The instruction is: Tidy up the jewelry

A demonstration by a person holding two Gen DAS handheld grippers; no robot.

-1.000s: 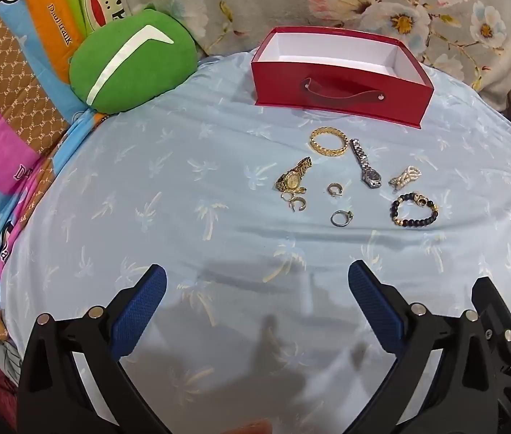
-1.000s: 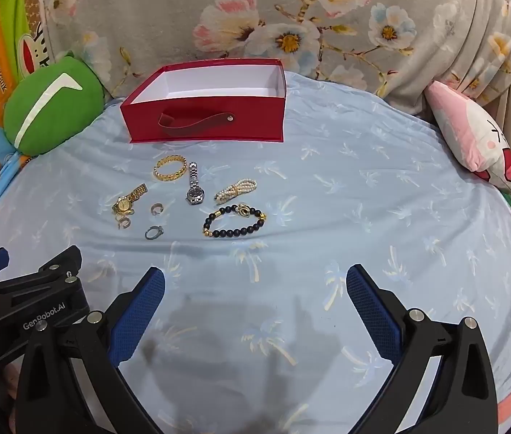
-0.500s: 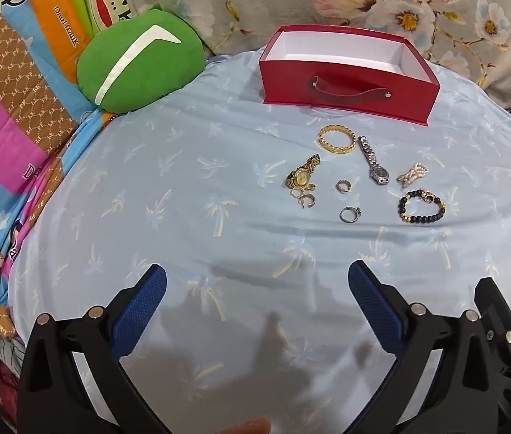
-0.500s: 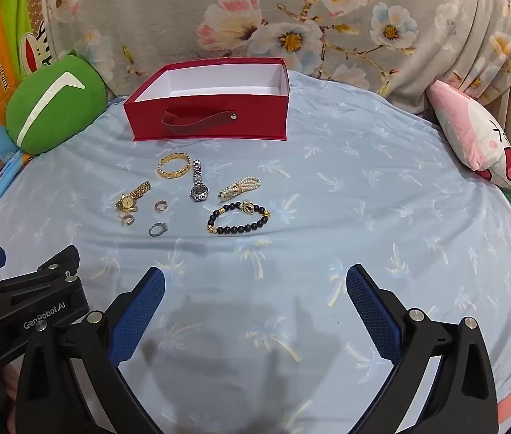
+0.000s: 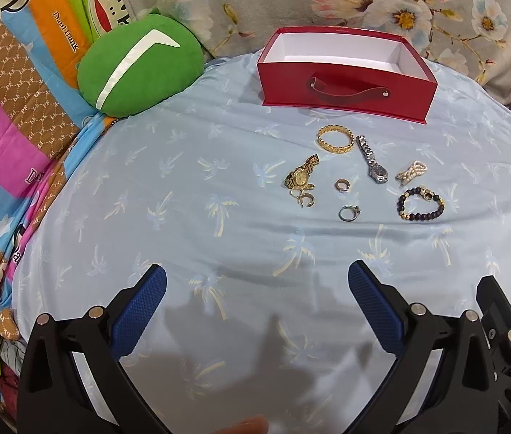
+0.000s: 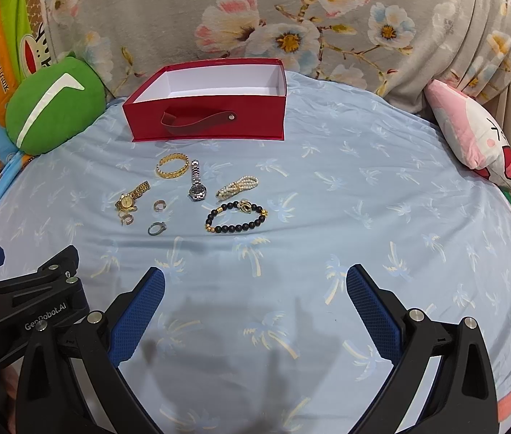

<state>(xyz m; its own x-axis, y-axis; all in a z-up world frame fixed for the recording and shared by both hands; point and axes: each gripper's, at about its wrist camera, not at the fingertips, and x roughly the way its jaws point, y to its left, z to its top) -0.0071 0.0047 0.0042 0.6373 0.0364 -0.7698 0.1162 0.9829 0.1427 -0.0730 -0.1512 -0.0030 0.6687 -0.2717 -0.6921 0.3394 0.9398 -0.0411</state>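
Note:
An open red box (image 5: 345,86) (image 6: 206,119) with a white inside stands at the back of a light blue bedsheet. In front of it lie a gold bangle (image 5: 335,138) (image 6: 172,165), a silver watch (image 5: 373,164) (image 6: 196,182), a gold watch (image 5: 300,175) (image 6: 131,195), a pearl bracelet (image 5: 411,172) (image 6: 237,187), a black bead bracelet (image 5: 420,203) (image 6: 236,216) and several small rings (image 5: 348,212) (image 6: 157,228). My left gripper (image 5: 257,282) and right gripper (image 6: 255,282) are both open and empty, well short of the jewelry.
A green round cushion (image 5: 139,65) (image 6: 54,114) sits left of the box. A pink cushion (image 6: 472,133) lies at the right edge. A floral blanket (image 6: 291,18) rises behind the box. The left gripper's body (image 6: 27,303) shows low left in the right wrist view.
Both grippers have moved slightly forward and the views have shifted a little, so the jewelry and box sit lower and nearer. The jaws stayed open. Nothing on the bed moved.

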